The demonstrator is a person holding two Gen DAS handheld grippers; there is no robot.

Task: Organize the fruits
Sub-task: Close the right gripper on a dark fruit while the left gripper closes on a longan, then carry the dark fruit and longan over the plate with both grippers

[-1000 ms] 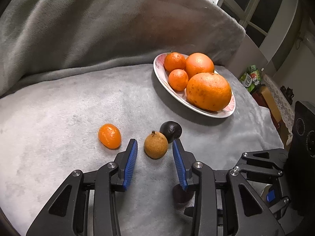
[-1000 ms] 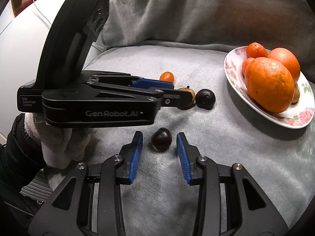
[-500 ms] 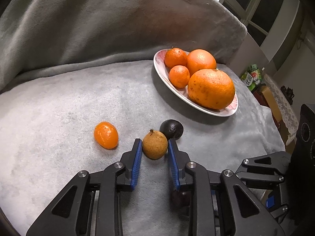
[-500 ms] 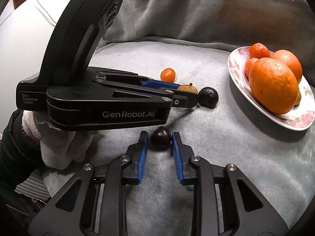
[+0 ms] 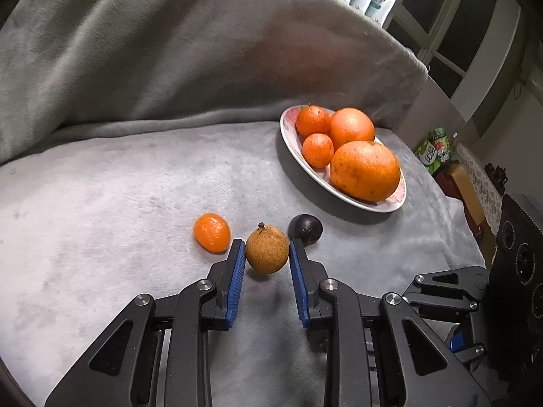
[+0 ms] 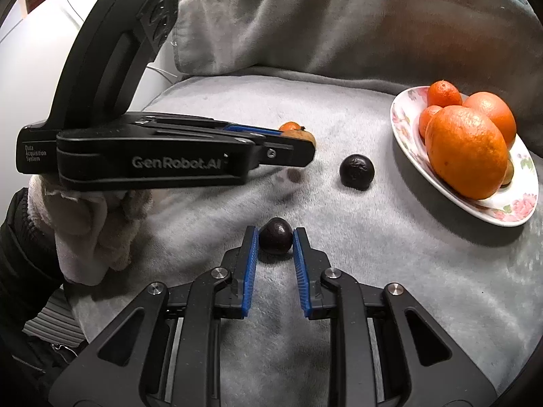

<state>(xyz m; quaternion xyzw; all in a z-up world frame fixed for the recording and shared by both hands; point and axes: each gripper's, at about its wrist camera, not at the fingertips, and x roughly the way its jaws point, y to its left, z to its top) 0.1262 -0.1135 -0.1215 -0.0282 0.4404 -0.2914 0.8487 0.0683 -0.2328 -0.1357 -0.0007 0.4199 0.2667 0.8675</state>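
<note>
Now the brown fruit [image 5: 267, 253] is clamped between the blue pads of the left tongs [image 5: 267, 254], just above the grey blanket [image 5: 118, 186]. A small orange fruit [image 5: 211, 232] lies just left of it and a dark fruit [image 5: 305, 229] just beyond on the right. Another dark round fruit [image 6: 275, 240] is gripped by the right tongs [image 6: 275, 242], resting on the blanket. Four oranges are piled on the floral plate [image 6: 400, 125] farther right.

Oranges [image 5: 364, 169] on plate [image 5: 292, 149], blanket [image 5: 118, 186] beneath
</note>
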